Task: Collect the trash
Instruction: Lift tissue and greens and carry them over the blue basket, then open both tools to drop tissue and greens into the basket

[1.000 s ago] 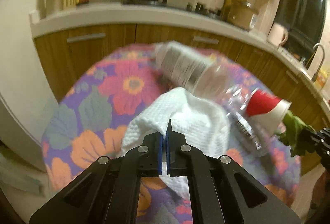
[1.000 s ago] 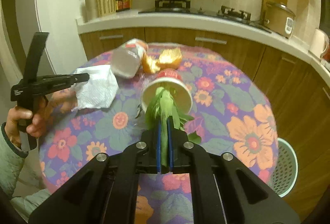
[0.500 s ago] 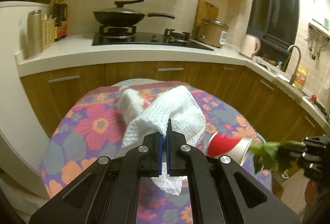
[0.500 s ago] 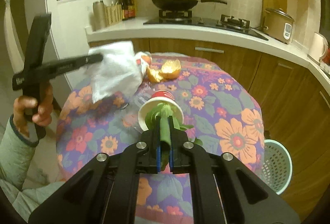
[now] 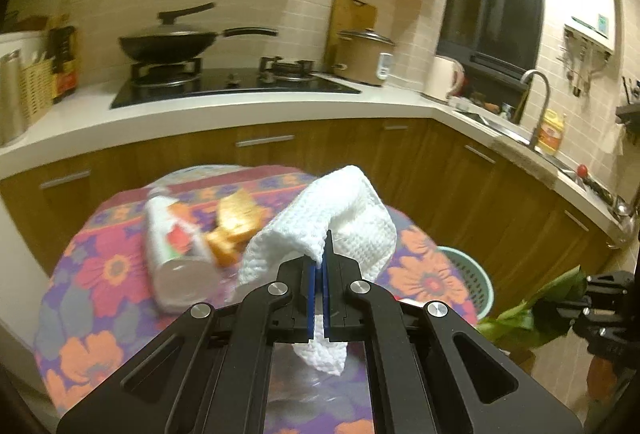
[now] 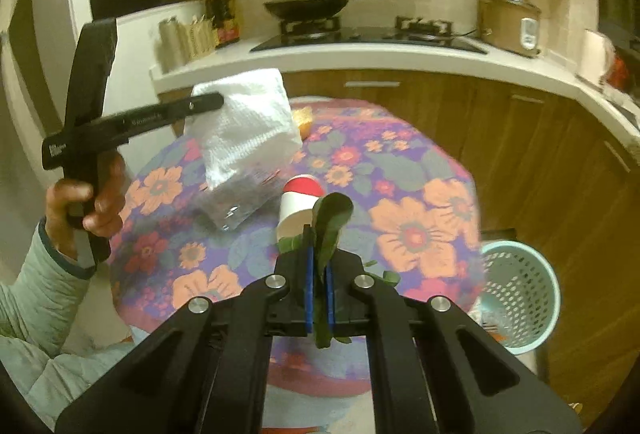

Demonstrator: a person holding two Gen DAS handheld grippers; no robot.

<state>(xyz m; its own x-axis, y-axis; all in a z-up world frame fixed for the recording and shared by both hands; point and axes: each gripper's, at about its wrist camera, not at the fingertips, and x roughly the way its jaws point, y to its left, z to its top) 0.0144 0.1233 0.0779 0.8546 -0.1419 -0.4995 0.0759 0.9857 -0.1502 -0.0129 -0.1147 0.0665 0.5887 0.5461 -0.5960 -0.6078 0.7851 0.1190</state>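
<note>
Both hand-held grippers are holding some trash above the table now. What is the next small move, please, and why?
Probably carry both loads toward the mint basket on the floor beside the table. The left hand-held gripper is shut on the white paper towel, the right hand-held gripper on the green leaf, both lifted clear of the tabletop, and neither is over the basket yet.

A bottle (image 5: pixel 176 254) and peels (image 5: pixel 234 230) are lying on the table (image 6: pixel 404 234); a basket (image 6: pixel 520 298) is standing to its right.

Basket (image 6: pixel 520 298) mouth is open from above, beside the table (image 6: pixel 432 162) edge — cup (image 6: pixel 298 204), bottle (image 5: pixel 176 254) and peel (image 5: pixel 234 230) crowd the tabletop's middle and far side.
</note>
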